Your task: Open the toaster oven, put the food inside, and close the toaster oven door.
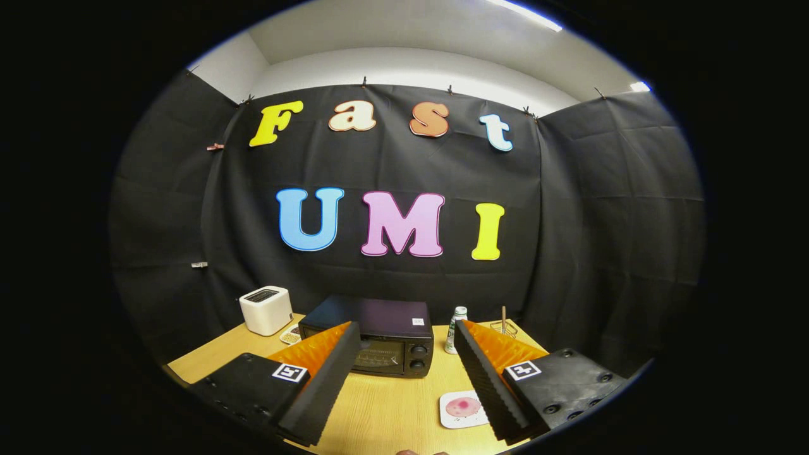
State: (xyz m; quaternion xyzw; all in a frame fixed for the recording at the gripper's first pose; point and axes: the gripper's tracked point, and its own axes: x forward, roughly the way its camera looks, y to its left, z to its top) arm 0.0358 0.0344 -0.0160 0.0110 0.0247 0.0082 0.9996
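Presently the gripper is held above the near part of a pale wood-grain bench, its two fingers spread wide apart with nothing between them but open air; each finger has a ribbed, wedge-shaped inner face and carries a small square black-and-white marker. Beyond the fingertips, toward the far middle of the bench, sits the toaster oven, a boxy dark appliance with a smooth flat top, its long axis running left to right and its front facing the near side. Its glass door is shut, a wire rack shows dimly behind the pane, and two round knobs are stacked at the right end of the front. A small pale sticker sits on the top panel, too small to read. Near the right finger, on the bench, lies a small white square plate with rounded corners bearing a flat, round, pinkish piece of food. Left of the oven stands a white, rounded slot toaster, with a small speckled dish just beside it. Right of the oven stands a small upright bottle with a white cap and a greenish label, illegible, and farther right a clear glass holder with a thin stick upright in it.
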